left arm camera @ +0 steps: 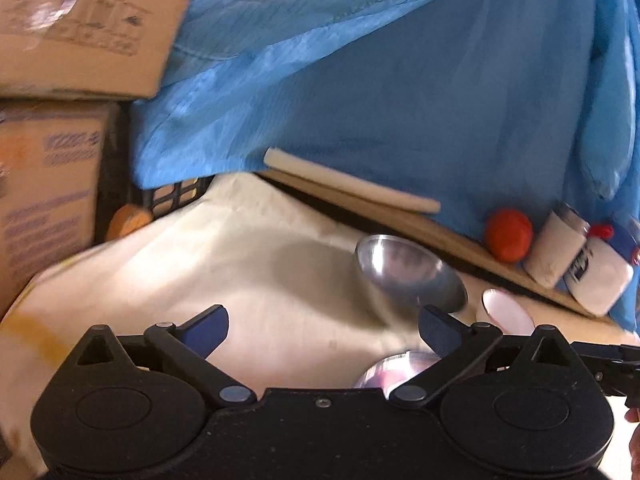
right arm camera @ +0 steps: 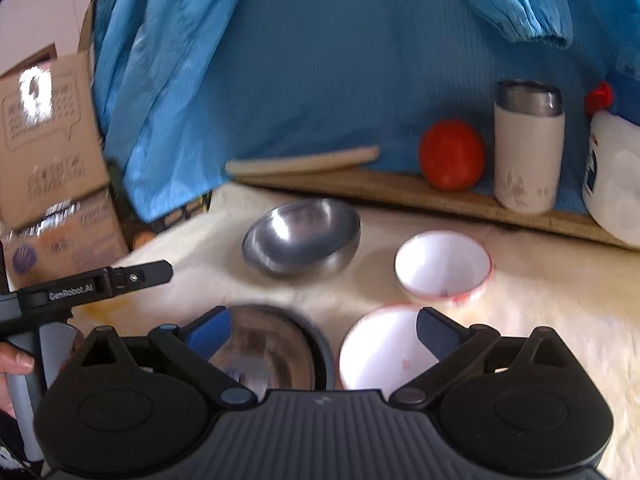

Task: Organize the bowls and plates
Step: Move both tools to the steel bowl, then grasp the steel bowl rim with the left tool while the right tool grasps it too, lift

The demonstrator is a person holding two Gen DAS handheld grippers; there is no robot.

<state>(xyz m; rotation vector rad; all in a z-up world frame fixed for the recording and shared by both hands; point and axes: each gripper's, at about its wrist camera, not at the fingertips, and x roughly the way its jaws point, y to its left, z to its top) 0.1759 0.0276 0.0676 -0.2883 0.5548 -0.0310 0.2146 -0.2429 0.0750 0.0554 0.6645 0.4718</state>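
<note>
In the right wrist view a steel bowl (right arm camera: pixel 302 236) sits on the cream cloth (right arm camera: pixel 540 280), with a white bowl (right arm camera: pixel 442 266) to its right. Nearer me are a second steel bowl (right arm camera: pixel 272 350) and a second white bowl (right arm camera: pixel 384 350). My right gripper (right arm camera: pixel 324 330) is open and empty above these two near bowls. My left gripper (left arm camera: pixel 324 326) is open and empty over the cloth (left arm camera: pixel 240 272); the far steel bowl (left arm camera: pixel 408 272) lies just ahead of its right finger. A white bowl (left arm camera: pixel 506 310) and a near steel bowl (left arm camera: pixel 394 372) are partly hidden.
A wooden board (right arm camera: pixel 400 192) along the back carries a rolling pin (right arm camera: pixel 304 162), a tomato (right arm camera: pixel 452 154), a cream flask (right arm camera: pixel 528 148) and a white bottle (right arm camera: pixel 616 176). Blue fabric (right arm camera: pixel 320 60) hangs behind. Cardboard boxes (right arm camera: pixel 48 128) stand at the left.
</note>
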